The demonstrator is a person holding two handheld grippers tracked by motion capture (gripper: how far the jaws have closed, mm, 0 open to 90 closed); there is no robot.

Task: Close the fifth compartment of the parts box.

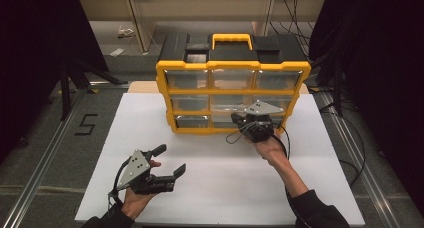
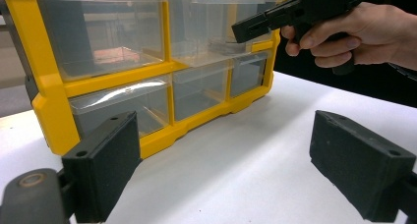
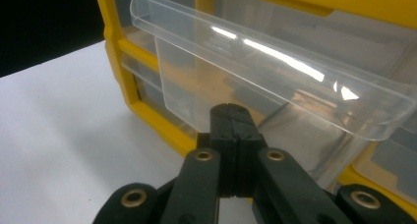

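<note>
Protruding clear drawer (image 3: 275, 81) against pressed-together jaws.

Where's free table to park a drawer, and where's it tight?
Free: the white table between the left gripper and the right forearm, and the strip left of the yellow organizer. Tight: in front of the organizer's lower right, where the right gripper, jaws together, sits at a clear drawer.

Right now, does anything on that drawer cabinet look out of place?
One clear drawer in the yellow cabinet juts out past the frame while its neighbours sit flush. The right gripper, jaws closed, is at its front.
</note>
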